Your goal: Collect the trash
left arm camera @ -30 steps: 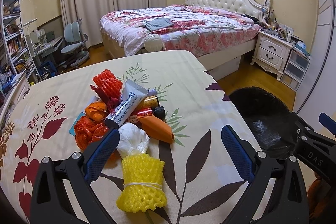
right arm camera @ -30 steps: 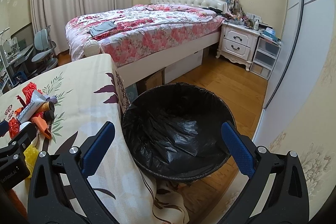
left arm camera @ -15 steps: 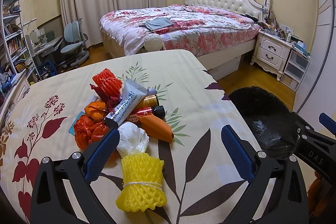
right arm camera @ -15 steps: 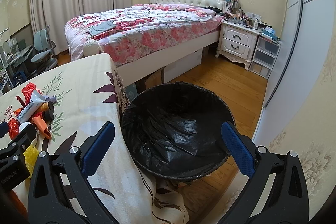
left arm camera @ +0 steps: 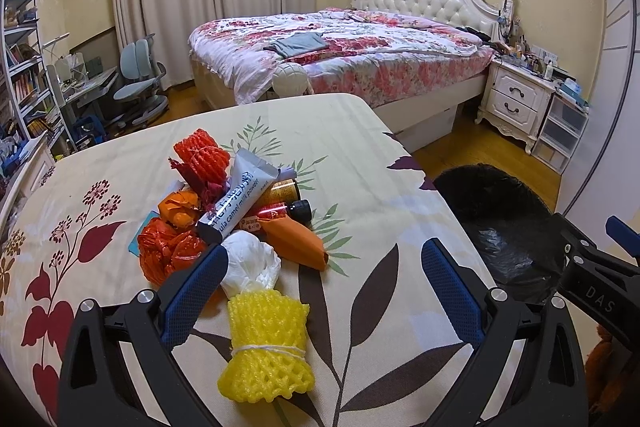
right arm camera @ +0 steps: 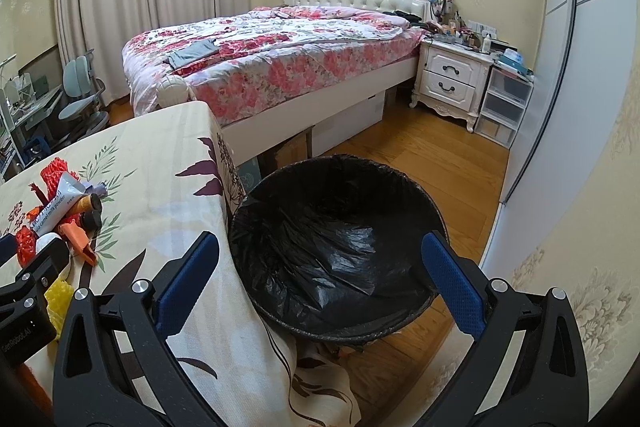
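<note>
We see one heap of trash on the bench [left arm camera: 360,155], partly hidden: the left tongs [left arm camera: 324,267], spread wide and holding nothing, cover part of a white wad [left arm camera: 252,261] and an orange-red bag [left arm camera: 168,251]. We count one yellow foam net [left arm camera: 266,343], one red net [left arm camera: 200,155], one grey tube [left arm camera: 240,201], two small bottles half buried. The right tongs [right arm camera: 320,263], also wide apart and empty, hang over one black-lined bin [right arm camera: 336,251] beside the bench.
</note>
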`<state>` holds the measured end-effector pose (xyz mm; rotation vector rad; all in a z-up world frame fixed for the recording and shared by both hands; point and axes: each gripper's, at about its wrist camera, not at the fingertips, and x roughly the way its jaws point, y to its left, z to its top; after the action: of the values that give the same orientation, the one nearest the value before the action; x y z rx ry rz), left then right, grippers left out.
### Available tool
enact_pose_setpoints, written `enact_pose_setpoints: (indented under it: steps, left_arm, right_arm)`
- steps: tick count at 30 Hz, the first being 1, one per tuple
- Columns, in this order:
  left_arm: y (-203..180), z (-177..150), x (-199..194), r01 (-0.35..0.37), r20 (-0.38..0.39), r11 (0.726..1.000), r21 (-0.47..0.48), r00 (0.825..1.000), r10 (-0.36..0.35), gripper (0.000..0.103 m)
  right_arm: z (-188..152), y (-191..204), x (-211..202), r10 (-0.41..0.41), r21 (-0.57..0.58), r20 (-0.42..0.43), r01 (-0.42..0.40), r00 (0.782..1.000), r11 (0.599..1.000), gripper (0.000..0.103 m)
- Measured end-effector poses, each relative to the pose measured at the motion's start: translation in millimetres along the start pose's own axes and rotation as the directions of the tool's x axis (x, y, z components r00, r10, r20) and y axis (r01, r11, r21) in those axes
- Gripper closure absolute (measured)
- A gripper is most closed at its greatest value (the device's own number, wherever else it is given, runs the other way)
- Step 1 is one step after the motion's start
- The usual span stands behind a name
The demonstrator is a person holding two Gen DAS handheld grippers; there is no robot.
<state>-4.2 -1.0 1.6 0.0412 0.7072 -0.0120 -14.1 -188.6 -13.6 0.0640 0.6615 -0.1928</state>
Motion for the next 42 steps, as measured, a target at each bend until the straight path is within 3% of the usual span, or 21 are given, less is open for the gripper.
enact_pose_setpoints:
  steps: [33,42]
  left_arm:
    - [-13,-6,-6,0.018,-0.001,1.000,-0.003,1.000,-0.018,0.007]
    - [5,-7,-23,0.020,0.025,1.000,-0.014,0.999,-0.020,0.010]
  right_arm:
    - [-1,-4,1,0.004,0.008,-0.009,-0.004,1.000,1.000,0.004]
    - [-2,10,-7,0.039,-0.006,-0.017,-0.039,0.999,0.999,0.004]
